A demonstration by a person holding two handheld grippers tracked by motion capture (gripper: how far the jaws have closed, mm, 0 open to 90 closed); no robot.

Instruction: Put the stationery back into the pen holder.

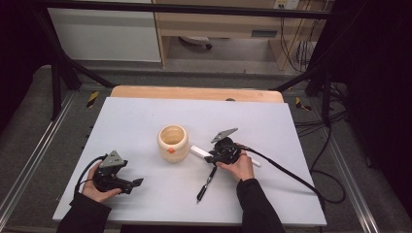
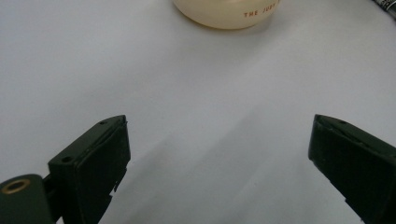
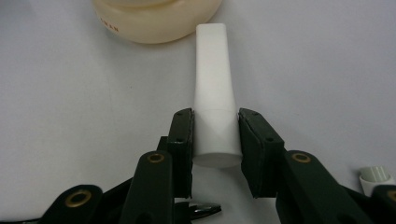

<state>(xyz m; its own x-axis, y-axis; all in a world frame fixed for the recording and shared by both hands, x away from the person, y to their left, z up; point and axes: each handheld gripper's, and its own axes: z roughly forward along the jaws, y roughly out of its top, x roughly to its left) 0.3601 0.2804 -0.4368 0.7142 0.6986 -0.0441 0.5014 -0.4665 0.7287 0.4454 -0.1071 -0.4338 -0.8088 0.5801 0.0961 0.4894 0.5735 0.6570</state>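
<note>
Right gripper view showed the right gripper with its jaws drawn in against both sides of a white tube, the pads pressing on its thick round end. The tube lay flat on the white table and ran straight away from the jaws, its flattened far tip just beside the cream jar; whether it touched the jar could not be told. From the high view, the tube lay between the jar and the right hand, with a black pen on the table just below that hand. At the table's near left, the left gripper stood wide open with nothing between its jaws, well apart from the tube
</note>
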